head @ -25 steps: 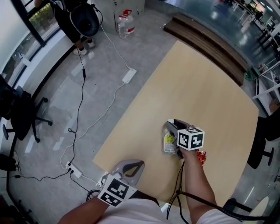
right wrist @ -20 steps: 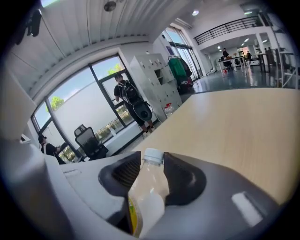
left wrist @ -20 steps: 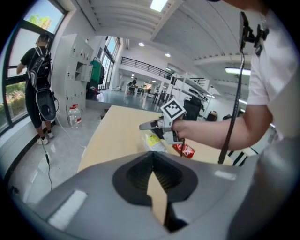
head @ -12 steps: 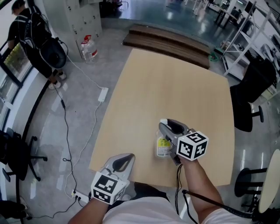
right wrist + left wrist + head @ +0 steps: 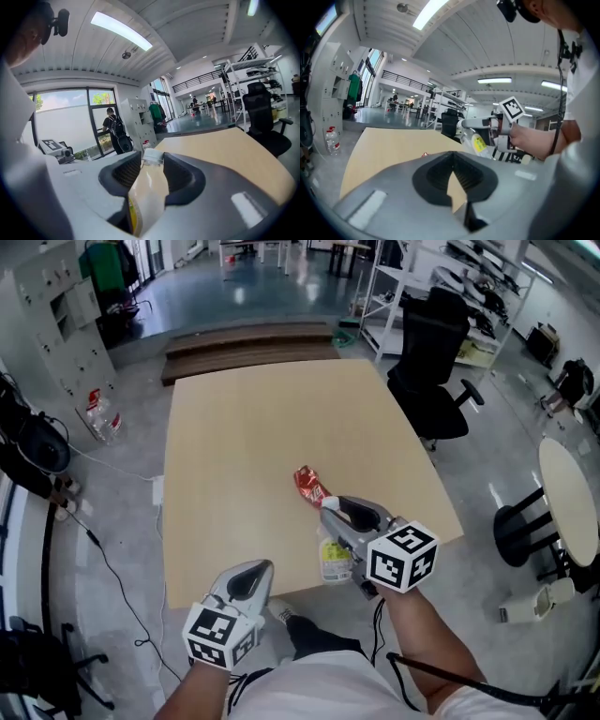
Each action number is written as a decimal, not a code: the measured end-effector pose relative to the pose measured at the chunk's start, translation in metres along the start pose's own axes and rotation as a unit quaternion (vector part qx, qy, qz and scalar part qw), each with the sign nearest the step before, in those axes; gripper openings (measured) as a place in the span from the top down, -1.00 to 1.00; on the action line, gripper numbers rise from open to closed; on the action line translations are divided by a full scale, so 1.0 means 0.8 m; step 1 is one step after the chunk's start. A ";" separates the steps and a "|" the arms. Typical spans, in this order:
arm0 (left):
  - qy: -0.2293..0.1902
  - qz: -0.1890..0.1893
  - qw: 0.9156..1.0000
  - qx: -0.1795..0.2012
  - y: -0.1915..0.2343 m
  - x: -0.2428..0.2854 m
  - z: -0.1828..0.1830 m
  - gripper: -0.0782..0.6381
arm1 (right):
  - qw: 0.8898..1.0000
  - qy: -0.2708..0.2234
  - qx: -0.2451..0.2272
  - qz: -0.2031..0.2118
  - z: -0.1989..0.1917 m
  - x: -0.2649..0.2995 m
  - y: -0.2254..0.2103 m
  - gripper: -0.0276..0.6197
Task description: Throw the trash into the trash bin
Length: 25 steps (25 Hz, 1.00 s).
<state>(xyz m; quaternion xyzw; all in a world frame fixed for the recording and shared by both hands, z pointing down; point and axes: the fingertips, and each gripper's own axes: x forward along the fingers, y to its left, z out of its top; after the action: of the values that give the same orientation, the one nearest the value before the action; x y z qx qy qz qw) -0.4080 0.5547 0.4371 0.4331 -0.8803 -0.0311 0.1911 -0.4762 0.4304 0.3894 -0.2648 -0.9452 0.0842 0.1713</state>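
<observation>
Well, a tan table stands by a black chair, a red wrapper on it. The right gripper squeezes a bottle, maybe empty; the left gripper is closed, holding nothing.

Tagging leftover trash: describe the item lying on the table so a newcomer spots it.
On the big pale wooden table, just beyond the right gripper, lies a small crumpled red wrapper. Unlike the clear yellow-labelled bottle in that gripper's jaws, it is red and rests loose on the tabletop.
</observation>
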 end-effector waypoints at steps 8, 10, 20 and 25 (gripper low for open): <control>-0.003 -0.061 0.997 0.036 -0.086 -0.007 -0.003 0.76 | 0.997 -0.053 -0.010 -0.054 -0.005 -0.113 0.017 0.45; -0.001 -0.075 0.996 0.043 -0.105 -0.008 -0.006 0.76 | 0.996 -0.062 -0.013 -0.068 -0.006 -0.135 0.018 0.45; 0.005 -0.151 0.985 0.088 -0.193 0.004 -0.009 0.76 | 0.984 -0.109 0.001 -0.142 -0.015 -0.249 0.017 0.45; 0.028 -0.215 0.971 0.103 -0.250 0.029 -0.011 0.76 | 0.971 -0.119 0.018 -0.208 -0.033 -0.320 -0.001 0.45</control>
<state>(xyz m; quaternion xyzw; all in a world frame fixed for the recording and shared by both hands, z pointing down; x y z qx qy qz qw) -0.2673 0.4133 0.4083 0.6306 -0.7590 0.0316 0.1592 -0.2622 0.2957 0.3427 -0.0478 -0.9915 0.0944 0.0760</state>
